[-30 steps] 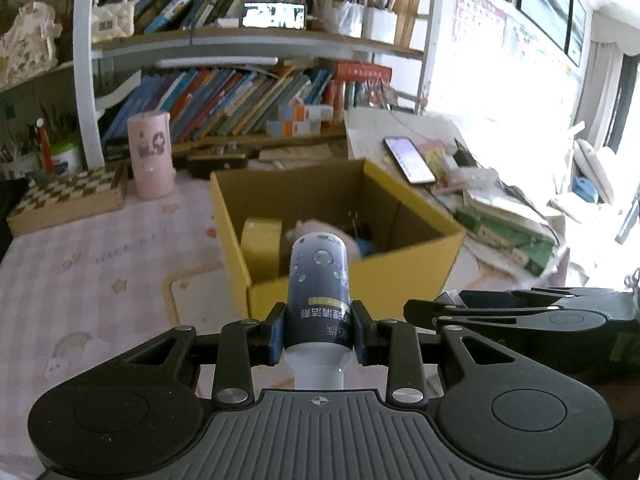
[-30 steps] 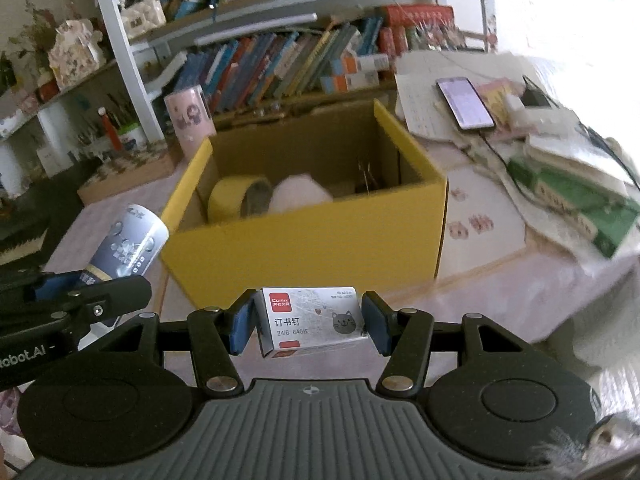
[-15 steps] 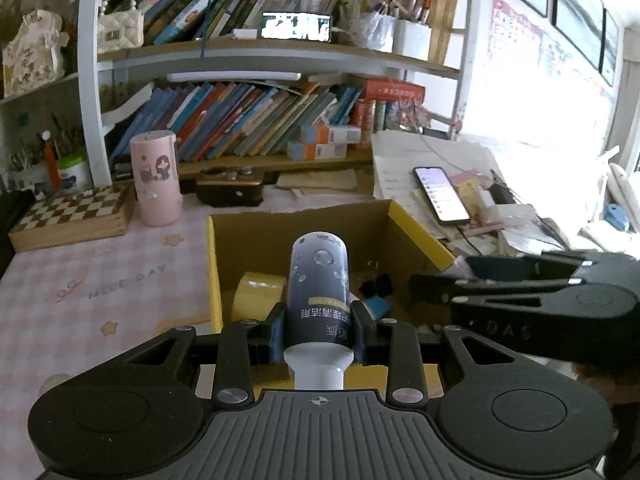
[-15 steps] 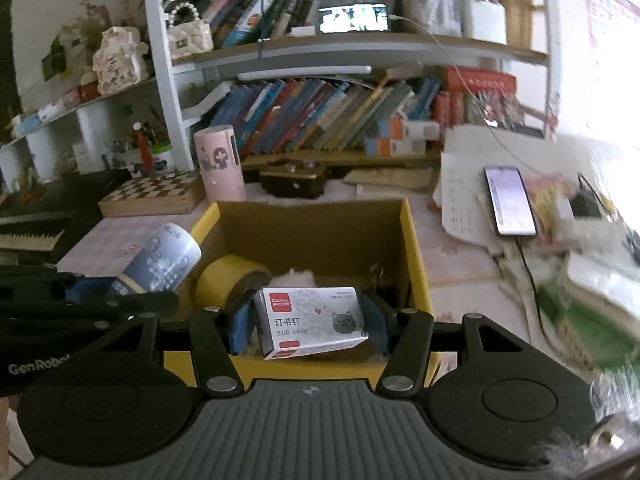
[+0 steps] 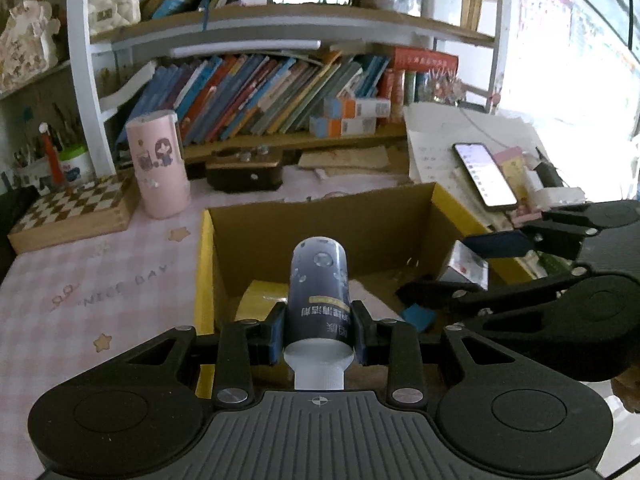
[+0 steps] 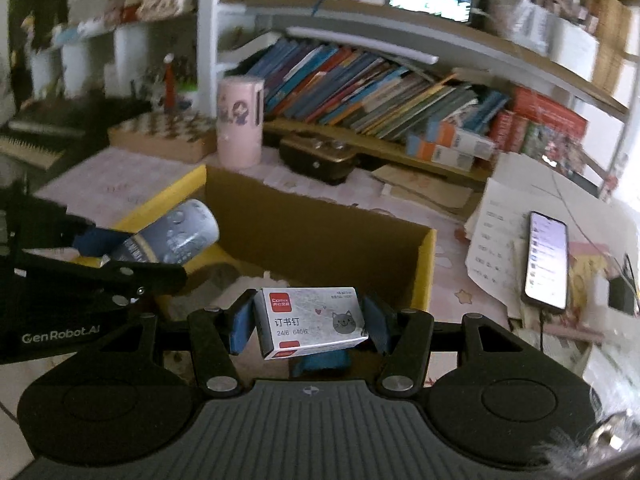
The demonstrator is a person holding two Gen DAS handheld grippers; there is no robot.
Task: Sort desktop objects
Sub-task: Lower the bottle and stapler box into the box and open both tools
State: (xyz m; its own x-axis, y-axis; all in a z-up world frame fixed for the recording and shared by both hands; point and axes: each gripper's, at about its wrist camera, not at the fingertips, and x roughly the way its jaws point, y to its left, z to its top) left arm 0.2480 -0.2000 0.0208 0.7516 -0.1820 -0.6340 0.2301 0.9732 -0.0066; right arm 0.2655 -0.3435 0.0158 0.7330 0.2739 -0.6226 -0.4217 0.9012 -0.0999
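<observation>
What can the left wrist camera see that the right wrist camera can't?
Only the left wrist view shows the yellow tape roll in the box.

Only the right wrist view shows the cat picture on the staple box, which the right tongs grip.

Both show the yellow cardboard box, the bottle gripped by the left tongs, the pink cup and the phone.

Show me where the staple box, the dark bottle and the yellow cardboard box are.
staple box (image 6: pixel 314 322): right wrist view, its printed front face.
dark bottle (image 5: pixel 319 292): left wrist view, mid-body.
yellow cardboard box (image 5: pixel 204 264): left wrist view, left wall.
</observation>
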